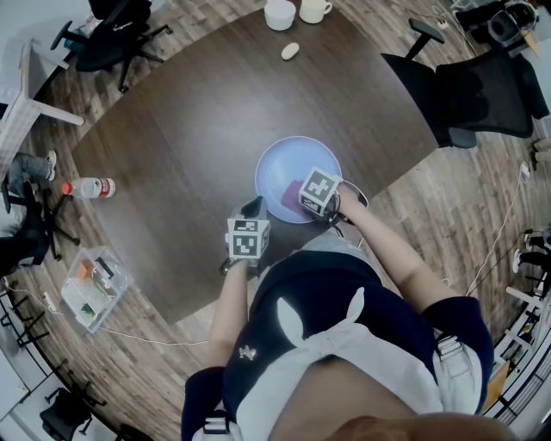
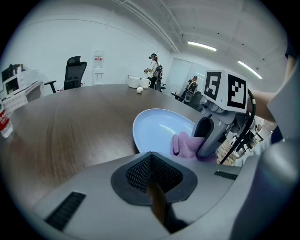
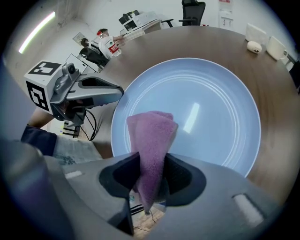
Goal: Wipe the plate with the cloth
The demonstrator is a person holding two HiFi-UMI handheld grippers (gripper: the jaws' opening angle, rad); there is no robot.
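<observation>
The right tongs point(image 3: 151, 171) pinch a soft mauve terry cloth point(image 3: 152, 133) between their dark, ridged pads. The pads stand fairly wide because the cloth is bunched into a thick fold. The free end of the fuzzy cloth lies on a pale blue round plate point(image 3: 211, 117), in the part nearest the person. The plate is smooth and glossy, shallow, with faint concentric rings and a streak of reflected light. It sits on a dark brown, wood-grained, rounded surface point(image 1: 198, 129), close to the edge where the person stands.

The left tongs point(image 2: 151, 176) are pressed together, their black mesh-textured pads meeting along a thin seam with nothing between them. They point down at a slant just beside the plate's near rim. Each pair of tongs has a grey moulded body and carries a cube with black-and-white square markers.

At the surface's left edge lies a clear plastic bottle with a red cap point(image 1: 89, 187). At the far edge stand two white cups point(image 1: 280, 14).
</observation>
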